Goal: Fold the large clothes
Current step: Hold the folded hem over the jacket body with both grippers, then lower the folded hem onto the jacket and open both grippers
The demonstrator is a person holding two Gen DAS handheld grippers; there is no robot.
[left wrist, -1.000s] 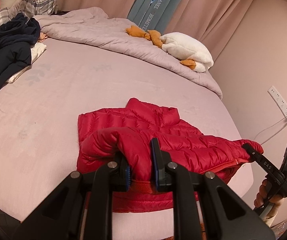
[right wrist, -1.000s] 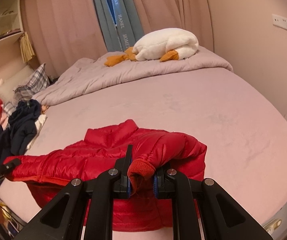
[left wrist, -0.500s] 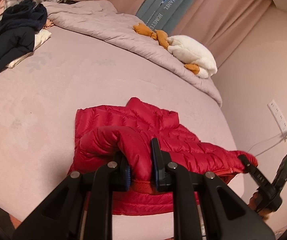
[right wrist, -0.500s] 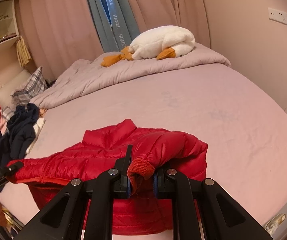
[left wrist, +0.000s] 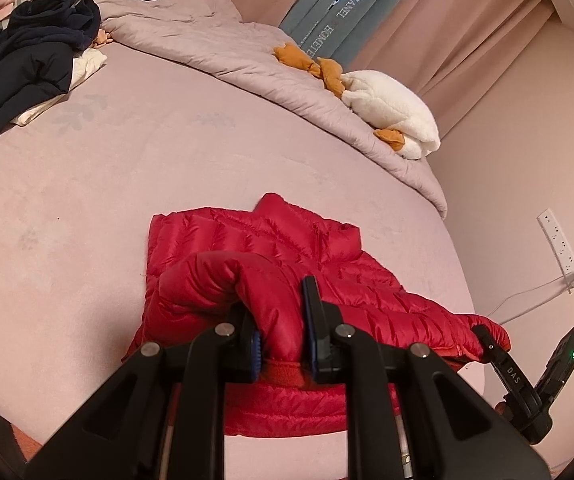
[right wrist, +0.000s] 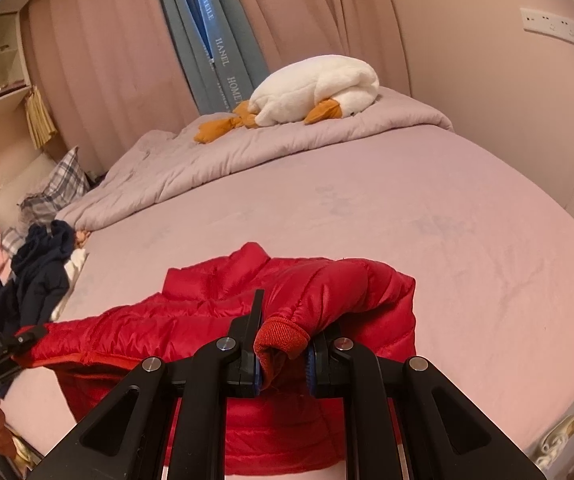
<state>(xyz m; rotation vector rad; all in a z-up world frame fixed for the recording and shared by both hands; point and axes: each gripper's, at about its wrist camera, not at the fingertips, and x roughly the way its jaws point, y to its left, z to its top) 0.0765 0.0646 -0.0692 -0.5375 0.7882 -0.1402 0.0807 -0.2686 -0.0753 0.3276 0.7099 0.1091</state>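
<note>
A red puffer jacket [left wrist: 271, 248] lies near the front edge of the pink bed [left wrist: 167, 168], collar pointing away. My left gripper [left wrist: 281, 328] is shut on the end of its left sleeve, lifted and bent over the body. My right gripper [right wrist: 283, 344] is shut on the right sleeve's ribbed cuff [right wrist: 281, 330], also lifted. The jacket also shows in the right wrist view [right wrist: 327, 284]. Each gripper shows in the other's view, at the right edge [left wrist: 487, 338] and the left edge [right wrist: 27, 334]. The jacket's hem hangs toward the bed's front edge.
A pile of dark clothes [left wrist: 23, 60] lies at the far left of the bed. A grey duvet [left wrist: 223, 48] with a white plush goose [left wrist: 391, 116] runs along the back. A wall socket strip [left wrist: 559, 244] with a cable is at the right.
Both grippers have kept their hold on the sleeves and risen slightly; the left view tilts to look further down on the bed. The jacket lies much the same.
</note>
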